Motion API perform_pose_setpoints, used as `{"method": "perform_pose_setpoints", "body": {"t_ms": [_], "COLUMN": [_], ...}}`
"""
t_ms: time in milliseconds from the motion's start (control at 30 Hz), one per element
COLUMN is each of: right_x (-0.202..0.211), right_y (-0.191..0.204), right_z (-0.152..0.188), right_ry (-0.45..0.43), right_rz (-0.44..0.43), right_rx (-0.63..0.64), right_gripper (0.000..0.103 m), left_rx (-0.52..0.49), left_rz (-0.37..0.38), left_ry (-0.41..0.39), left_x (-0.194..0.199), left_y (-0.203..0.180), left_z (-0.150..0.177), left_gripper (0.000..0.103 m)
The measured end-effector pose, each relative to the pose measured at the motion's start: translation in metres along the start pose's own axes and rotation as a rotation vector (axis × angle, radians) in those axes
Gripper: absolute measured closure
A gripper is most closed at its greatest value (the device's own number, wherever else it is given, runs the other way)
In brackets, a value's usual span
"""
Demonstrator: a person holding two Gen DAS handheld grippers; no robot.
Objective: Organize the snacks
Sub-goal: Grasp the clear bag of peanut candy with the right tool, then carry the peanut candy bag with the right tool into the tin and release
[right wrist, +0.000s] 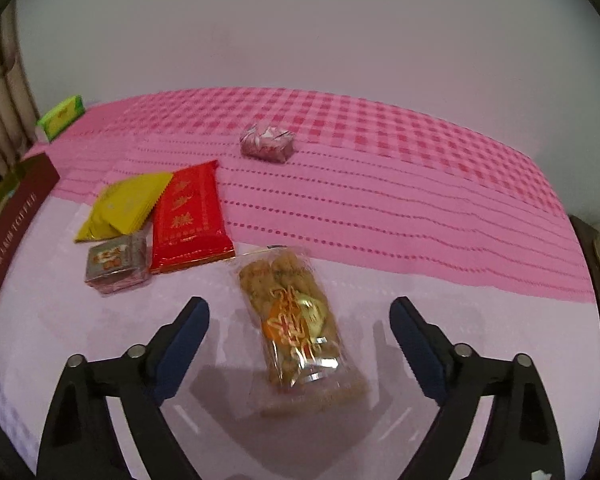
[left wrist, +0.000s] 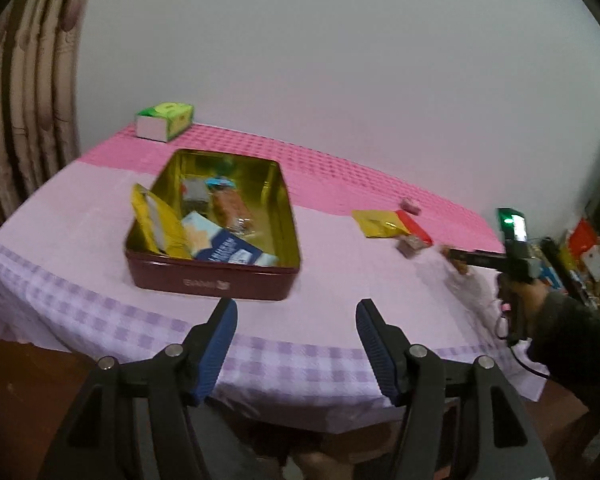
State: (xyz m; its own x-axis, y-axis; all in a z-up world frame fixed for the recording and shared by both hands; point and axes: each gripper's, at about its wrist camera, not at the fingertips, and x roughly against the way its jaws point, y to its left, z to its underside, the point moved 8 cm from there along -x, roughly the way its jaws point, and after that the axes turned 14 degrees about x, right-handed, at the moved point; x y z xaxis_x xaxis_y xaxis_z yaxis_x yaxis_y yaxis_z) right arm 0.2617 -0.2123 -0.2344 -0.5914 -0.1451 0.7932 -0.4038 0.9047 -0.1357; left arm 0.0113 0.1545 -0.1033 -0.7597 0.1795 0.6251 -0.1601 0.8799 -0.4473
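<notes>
Pink-clothed bench (right wrist: 380, 208) carries it all — right tongs (right wrist: 300, 320) gape around an ungripped clear biscuit pack (right wrist: 300, 320), left tongs (left wrist: 296, 320) gape empty before the half-filled tin (left wrist: 216, 276) — grey, red, yellow and far pink packets still wait outside.

Your left gripper (left wrist: 296, 344) points down at a slant, its two blue-padded fingers (left wrist: 216, 354) spread apart with nothing between them. At about three o'clock in its view, your right hand (left wrist: 518, 300), in a dark sleeve, holds the other tool. Your right gripper (right wrist: 300, 346) tilts down more steeply, fingers (right wrist: 180, 350) wide, pads touching nothing.
</notes>
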Motion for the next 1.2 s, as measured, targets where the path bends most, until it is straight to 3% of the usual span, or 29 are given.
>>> {"method": "perform_pose_setpoints", "body": {"t_ms": [33, 100, 133, 467, 600, 833, 1200], "right_x": [-0.004, -0.013, -0.012, 0.009, 0.029, 0.061, 0.100], "right_y": [0.002, 0.004, 0.003, 0.007, 0.006, 0.033, 0.105], "right_z": [0.001, 0.005, 0.004, 0.008, -0.002, -0.042, -0.115], "right_ry": [0.009, 0.038, 0.022, 0.024, 0.002, -0.053, -0.151], "right_rz": [-0.002, 0.002, -0.014, 0.064, 0.092, 0.102, 0.070], "right_rx": [0.013, 0.024, 0.005, -0.029, -0.059, 0.002, 0.117], "right_gripper": [0.026, 0.059, 0.063, 0.064, 0.064, 0.064, 0.064], "left_rx": [-0.009, -0.016, -0.007, 0.043, 0.053, 0.112, 0.225], "left_rz": [0.004, -0.001, 0.000, -0.043, -0.103, -0.115, -0.205], "left_ry": [-0.004, -0.010, -0.010, -0.040, -0.028, -0.049, -0.092], "left_x": [0.000, 0.001, 0.001, 0.006, 0.003, 0.011, 0.024], "left_y": [-0.002, -0.001, 0.000, 0.010, 0.017, 0.027, 0.058], "left_z": [-0.001, 0.001, 0.001, 0.002, 0.008, 0.002, -0.008], "left_gripper": [0.040, 0.040, 0.040, 0.040, 0.040, 0.040, 0.040]}}
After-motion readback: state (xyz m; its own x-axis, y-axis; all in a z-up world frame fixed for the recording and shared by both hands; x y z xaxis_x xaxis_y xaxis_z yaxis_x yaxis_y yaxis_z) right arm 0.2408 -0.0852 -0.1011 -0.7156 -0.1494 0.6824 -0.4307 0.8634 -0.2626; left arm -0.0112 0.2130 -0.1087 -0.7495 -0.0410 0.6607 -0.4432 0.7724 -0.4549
